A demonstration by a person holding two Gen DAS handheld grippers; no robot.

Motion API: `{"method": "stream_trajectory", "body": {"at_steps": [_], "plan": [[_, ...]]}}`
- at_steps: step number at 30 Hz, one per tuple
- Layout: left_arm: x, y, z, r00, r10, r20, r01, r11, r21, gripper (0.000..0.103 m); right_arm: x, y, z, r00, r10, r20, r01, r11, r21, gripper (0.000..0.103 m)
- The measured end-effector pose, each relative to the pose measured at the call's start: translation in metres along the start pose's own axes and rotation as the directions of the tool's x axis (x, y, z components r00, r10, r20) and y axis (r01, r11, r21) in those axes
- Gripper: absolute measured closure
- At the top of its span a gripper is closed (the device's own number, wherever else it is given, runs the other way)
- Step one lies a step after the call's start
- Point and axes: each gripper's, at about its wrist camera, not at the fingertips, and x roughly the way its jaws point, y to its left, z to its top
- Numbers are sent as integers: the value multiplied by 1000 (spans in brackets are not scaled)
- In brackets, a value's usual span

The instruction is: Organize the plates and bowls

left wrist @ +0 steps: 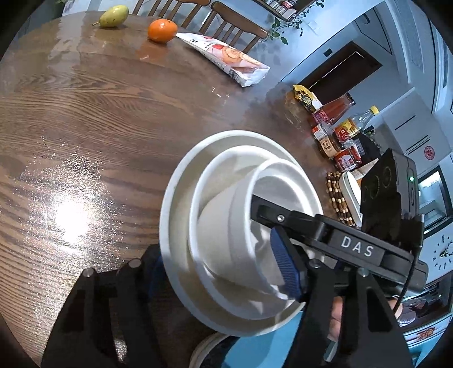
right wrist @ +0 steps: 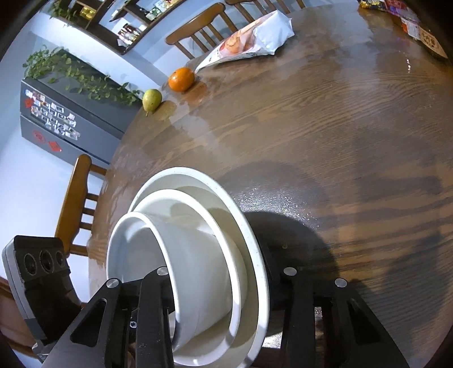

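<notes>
Where the stack sits: the stack [right wrist: 198,254] is a small bowl [left wrist: 240,226] nested in a middle bowl [left wrist: 195,203] nested in a plate [left wrist: 170,215]. It lies between the fingers of both tools, at the near edge of the table [left wrist: 85,127].
Right hand-held gripper [right wrist: 223,271]: nearly closed. One finger is inside the small bowl and the other outside the plate, so it pinches all three walls together.
Left hand-held gripper [left wrist: 218,271]: about half open. One blue pad [left wrist: 283,269] is against the small bowl's wall, the other behind the plate's rim. That far pad is mostly hidden, so I cannot tell whether it presses.
Pose: both tools slope down and forward and meet the stack from opposite sides. A hand [left wrist: 337,317] shows behind the right tool's body.
Risk, slip: the bowls are glossy and only nested. A pinch through three loose walls could let the inner bowls shift or slide out if the stack tips.
Risk, uneven lift: if one side rises first, the stack tilts toward the other tool and the small bowl may roll free.
Risk, edge: with the stack this close to the table's near edge, a loosened grip could send it off.
Risk, squeeze: too hard a pinch at one rim could pry the bowls apart.
Clear ahead: the orange [left wrist: 162,29] and pear [left wrist: 113,16] lie far beyond the fingertips.
</notes>
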Motion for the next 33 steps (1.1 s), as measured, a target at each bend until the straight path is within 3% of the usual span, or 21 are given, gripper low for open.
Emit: {"method": "stream_trajectory", "body": {"at_steps": [3, 12, 20, 33], "plan": [[1, -2, -1, 1000, 27, 3, -27, 1000, 8, 47, 0, 0, 0, 1000, -2, 3, 2, 1000, 3, 62], [3, 0, 2, 998, 52, -26, -53, 998, -27, 46, -1, 1, -1, 1000, 9, 4, -9, 1000, 18, 62], [-5, -8, 2, 998, 65, -6, -65, 998, -11, 46, -6, 2, -2, 999, 32, 18, -32, 999, 17, 62], [-47, -26, -14, 997, 57, 42, -57, 998, -5, 46, -37, 29, -10, 997, 49, 54, -48, 999, -22, 62]]}}
